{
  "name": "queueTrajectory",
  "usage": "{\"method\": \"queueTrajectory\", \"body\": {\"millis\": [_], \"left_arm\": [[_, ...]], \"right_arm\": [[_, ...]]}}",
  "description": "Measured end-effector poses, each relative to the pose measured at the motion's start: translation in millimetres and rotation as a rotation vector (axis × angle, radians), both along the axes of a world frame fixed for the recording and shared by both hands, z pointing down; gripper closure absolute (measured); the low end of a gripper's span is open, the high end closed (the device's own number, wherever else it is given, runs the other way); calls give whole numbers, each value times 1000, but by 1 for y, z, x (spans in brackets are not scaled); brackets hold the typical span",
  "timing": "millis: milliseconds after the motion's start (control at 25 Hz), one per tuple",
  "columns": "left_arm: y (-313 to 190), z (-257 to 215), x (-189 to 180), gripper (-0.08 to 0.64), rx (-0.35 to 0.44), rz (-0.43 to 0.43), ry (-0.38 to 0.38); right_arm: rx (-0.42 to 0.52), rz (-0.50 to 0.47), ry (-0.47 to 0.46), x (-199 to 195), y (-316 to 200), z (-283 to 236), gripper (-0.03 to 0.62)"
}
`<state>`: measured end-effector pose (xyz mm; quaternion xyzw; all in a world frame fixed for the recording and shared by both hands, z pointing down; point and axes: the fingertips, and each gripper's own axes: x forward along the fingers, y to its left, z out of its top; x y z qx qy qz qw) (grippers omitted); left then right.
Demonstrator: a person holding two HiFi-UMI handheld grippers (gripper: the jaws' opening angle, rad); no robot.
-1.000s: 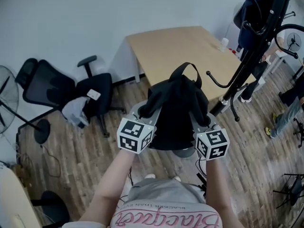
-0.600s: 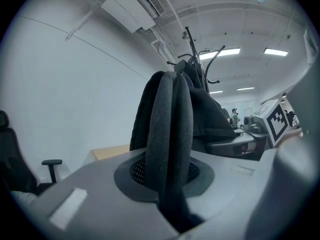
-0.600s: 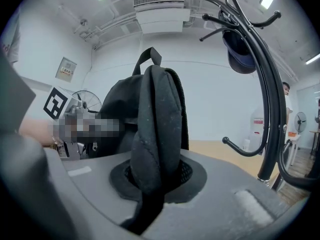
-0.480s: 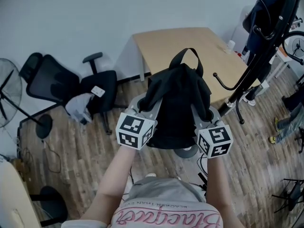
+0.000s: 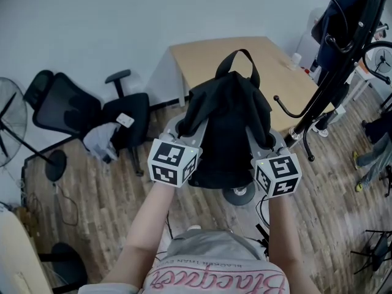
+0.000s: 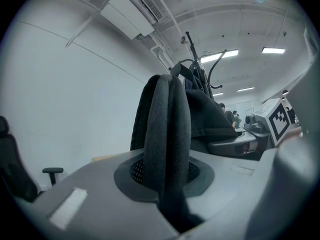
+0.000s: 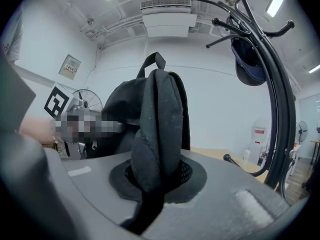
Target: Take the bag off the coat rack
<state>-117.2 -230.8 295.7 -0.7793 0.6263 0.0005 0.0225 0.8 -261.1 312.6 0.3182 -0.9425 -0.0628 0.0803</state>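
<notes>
A black backpack (image 5: 226, 127) hangs in the air in front of me, free of the black coat rack (image 5: 331, 72) that stands to its right. My left gripper (image 5: 185, 129) is shut on one padded shoulder strap (image 6: 167, 149), which runs up between its jaws. On the other side my right gripper (image 5: 264, 138) is shut on the second strap (image 7: 157, 134). The bag's top handle (image 5: 240, 57) stands upright over the table edge. In the right gripper view the rack (image 7: 272, 84) rises close by on the right.
A dark blue bag (image 5: 334, 11) hangs on the rack's upper hooks. A light wooden table (image 5: 208, 60) stands behind the backpack. A black office chair (image 5: 79, 112) and a floor fan (image 5: 9, 121) are to the left, on the wooden floor.
Both grippers have carried the backpack a little upward and farther out over the table. Both grips on the straps look the same.
</notes>
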Motion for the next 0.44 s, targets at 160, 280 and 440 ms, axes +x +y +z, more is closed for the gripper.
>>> {"method": "queueTrajectory", "body": {"millis": [160, 280, 440], "left_arm": [[-6, 1, -2, 483, -4, -3, -12], [-10, 6, -2, 483, -17, -5, -15], [-10, 14, -3, 483, -31, -8, -13]], "right_arm": [[-2, 6, 7, -2, -6, 0, 554], [-11, 14, 16, -3, -10, 5, 554], [-16, 26, 31, -4, -10, 13, 554]]}}
